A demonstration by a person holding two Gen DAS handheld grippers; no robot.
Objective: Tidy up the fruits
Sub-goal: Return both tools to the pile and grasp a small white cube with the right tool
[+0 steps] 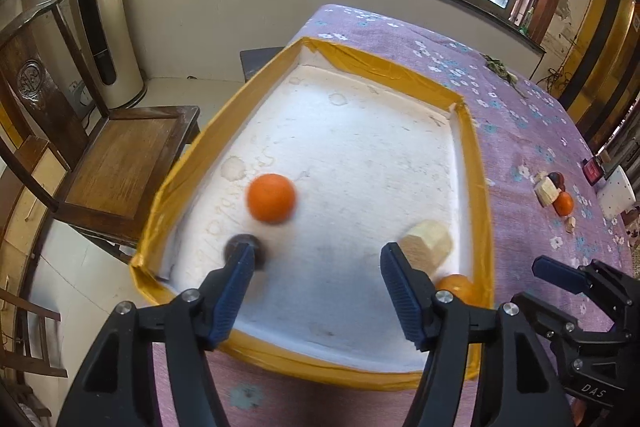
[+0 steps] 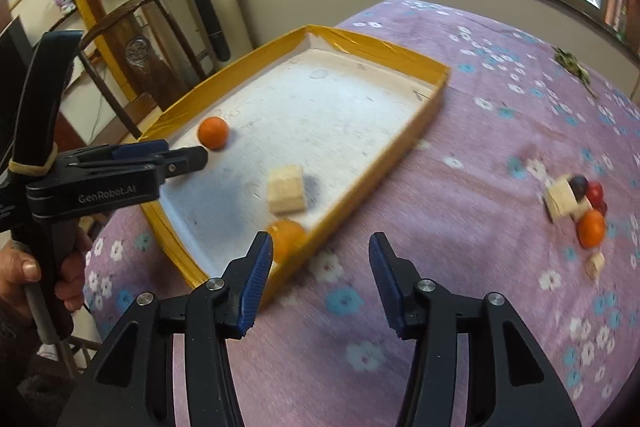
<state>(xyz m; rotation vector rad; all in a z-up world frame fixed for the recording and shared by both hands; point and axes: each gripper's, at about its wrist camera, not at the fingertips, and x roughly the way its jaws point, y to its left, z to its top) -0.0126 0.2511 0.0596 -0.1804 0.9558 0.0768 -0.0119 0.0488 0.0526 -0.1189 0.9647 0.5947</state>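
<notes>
A shallow white tray with a yellow taped rim (image 1: 478, 187) (image 2: 400, 143) lies on the purple flowered cloth. In it are an orange (image 1: 271, 198) (image 2: 214, 132), a dark round fruit (image 1: 260, 253), a pale wooden block (image 1: 428, 245) (image 2: 286, 189) and a second orange in the near right corner (image 1: 460, 287) (image 2: 286, 237). My left gripper (image 1: 316, 259) (image 2: 202, 155) is open and empty over the tray's near end. My right gripper (image 2: 320, 255) is open and empty over the cloth beside the tray. It also shows in the left wrist view (image 1: 560, 275).
A small pile lies on the cloth to the right: an orange (image 2: 591, 229) (image 1: 565, 203), dark and red fruits (image 2: 588, 187), wooden blocks (image 2: 562, 201). A white object (image 1: 618, 193) sits near the right edge. A wooden chair (image 1: 120, 155) stands left of the table.
</notes>
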